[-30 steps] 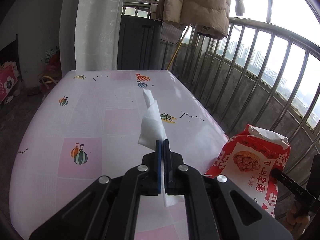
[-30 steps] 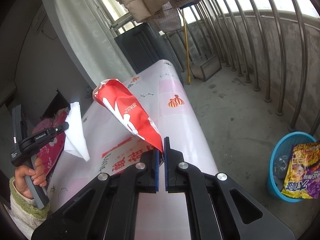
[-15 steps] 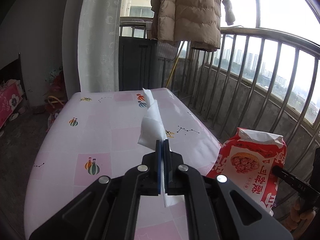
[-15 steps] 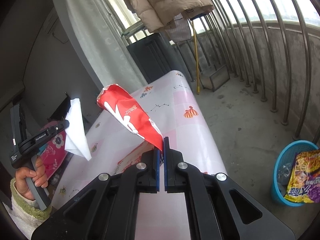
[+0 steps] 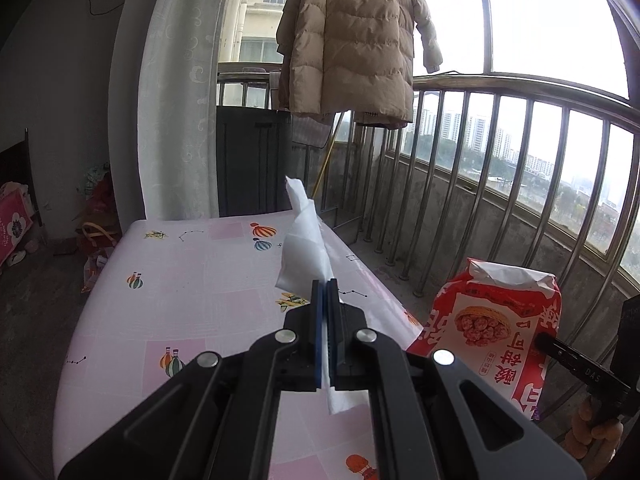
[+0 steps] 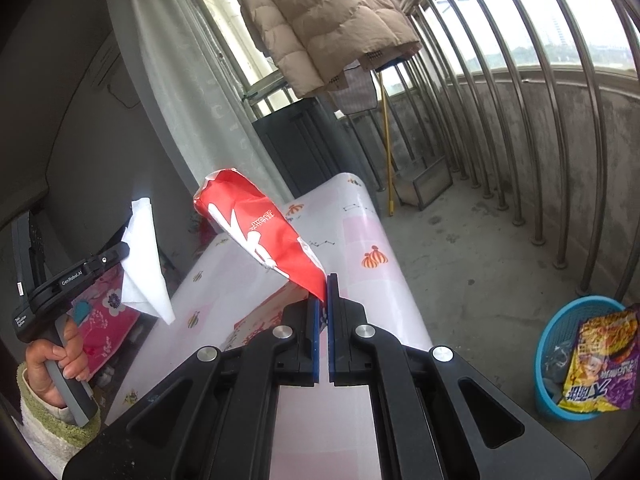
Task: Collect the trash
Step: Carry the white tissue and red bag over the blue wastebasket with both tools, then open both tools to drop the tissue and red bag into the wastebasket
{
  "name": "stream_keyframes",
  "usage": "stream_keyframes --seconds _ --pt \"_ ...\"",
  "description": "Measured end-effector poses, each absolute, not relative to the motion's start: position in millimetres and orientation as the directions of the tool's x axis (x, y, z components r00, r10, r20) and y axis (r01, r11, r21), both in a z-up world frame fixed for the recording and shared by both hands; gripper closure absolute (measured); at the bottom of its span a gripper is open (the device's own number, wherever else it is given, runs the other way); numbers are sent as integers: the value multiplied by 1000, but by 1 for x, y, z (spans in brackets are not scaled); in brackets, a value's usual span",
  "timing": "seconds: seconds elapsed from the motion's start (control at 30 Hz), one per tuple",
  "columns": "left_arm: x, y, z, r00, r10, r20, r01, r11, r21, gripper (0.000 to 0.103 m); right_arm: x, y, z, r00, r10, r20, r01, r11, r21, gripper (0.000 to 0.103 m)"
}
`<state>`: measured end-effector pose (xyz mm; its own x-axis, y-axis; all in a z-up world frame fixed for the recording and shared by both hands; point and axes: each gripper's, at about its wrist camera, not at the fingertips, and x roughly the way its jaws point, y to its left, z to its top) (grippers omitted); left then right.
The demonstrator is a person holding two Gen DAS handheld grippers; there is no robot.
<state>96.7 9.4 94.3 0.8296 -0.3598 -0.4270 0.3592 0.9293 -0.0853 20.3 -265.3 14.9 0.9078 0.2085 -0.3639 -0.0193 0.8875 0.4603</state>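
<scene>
My left gripper (image 5: 325, 286) is shut on a white tissue (image 5: 304, 248) and holds it in the air above the pink patterned table (image 5: 192, 280). The tissue also shows in the right wrist view (image 6: 144, 264), sticking up from the left gripper (image 6: 122, 249). My right gripper (image 6: 323, 286) is shut on the corner of a red snack bag (image 6: 260, 236), held above the table's right edge. The bag shows in the left wrist view (image 5: 500, 332), low on the right. A blue trash basket (image 6: 560, 344) stands on the floor at the right with a yellow and purple wrapper (image 6: 604, 364) in it.
A metal balcony railing (image 5: 500, 160) runs along the right. A beige padded jacket (image 5: 352, 36) hangs above a dark cabinet (image 5: 252, 160) beyond the table. A yellow-handled broom (image 6: 386, 152) and dustpan (image 6: 430, 184) lean by the railing. Clutter (image 5: 96, 216) lies on the floor at the left.
Both grippers have risen and tilted up with their loads, so the table looks lower and farther. The tissue and the red bag stay gripped.
</scene>
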Motion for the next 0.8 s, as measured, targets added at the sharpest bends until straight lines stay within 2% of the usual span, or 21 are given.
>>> stream_keyframes --seconds 0.17,0.33,0.47,0.6,0.8 --pt "113 -35 110 772 -484 -411 481 869 -120 102 -10 -305 16 940 5 -341 163 871 463 102" --pt "140 -118 107 623 -628 -466 622 759 -192 102 -39 -342 1 886 -265 -381 416 818 398 102" --pt "150 -204 88 460 -710 -533 715 652 -253 102 -46 -361 -24 800 -408 -440 565 757 327 102" --pt "151 -292 45 273 -734 -622 760 561 -329 102 -44 -385 -60 723 -464 -512 662 677 321 102" --pt "149 -407 -36 77 -669 -739 768 513 -385 101 -46 -426 -107 661 -474 -582 735 566 374 102"
